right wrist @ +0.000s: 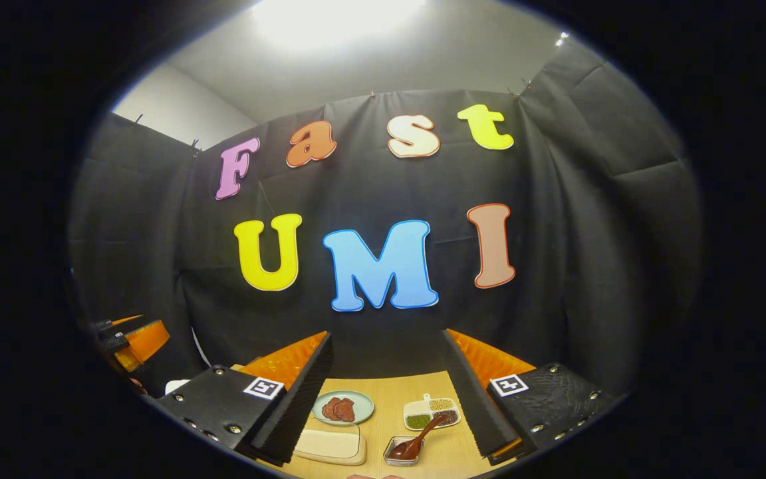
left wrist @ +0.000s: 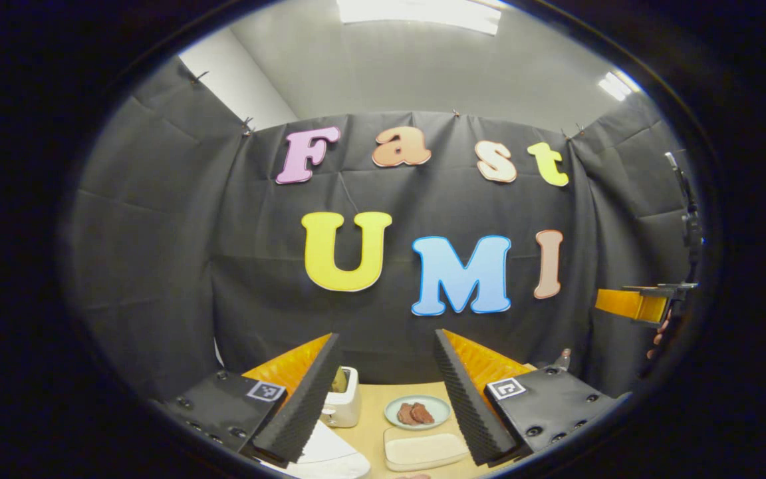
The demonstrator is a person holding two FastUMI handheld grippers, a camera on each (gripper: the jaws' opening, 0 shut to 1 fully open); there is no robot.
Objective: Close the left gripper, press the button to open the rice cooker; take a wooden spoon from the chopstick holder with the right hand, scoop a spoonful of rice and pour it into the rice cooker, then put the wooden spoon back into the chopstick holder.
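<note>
A: In the left gripper view, we see a light wooden tabletop (left wrist: 373, 416) low down, black cloth walls behind it, a pale ceiling and bright ceiling lights above.

B: Our left hand-held gripper (left wrist: 386, 392) is released, its two fingers spread wide with nothing between them. Through the gap we see a round plate (left wrist: 417, 412) of reddish-brown slices toward the far edge of the tabletop, and a pale rectangular tray (left wrist: 425, 450) nearer us.

A: A white appliance (left wrist: 344, 401) stands just beside the left finger, and a rounded white surface (left wrist: 330, 456) sits under that finger at the near edge. We cannot tell if either is the rice cooker.

B: The right hand-held gripper (left wrist: 642, 304) hangs off past the right side, well above the tabletop.

A: In the right gripper view, the same wooden tabletop (right wrist: 389, 399), cloth walls and a glaring ceiling light.

B: Our right hand-held gripper (right wrist: 388, 392) is also released, fingers wide apart and empty. Between them lie the plate (right wrist: 342, 407), the pale tray (right wrist: 328, 444) and a divided dish (right wrist: 431, 412) of green and dark grains.

A: A small glass dish (right wrist: 404, 450) at the near edge holds a wooden spoon (right wrist: 416, 440), handle leaning toward the far right, close below the fingers but untouched.

B: The left hand-held gripper (right wrist: 131, 342) shows beyond the tabletop's left edge.
</note>
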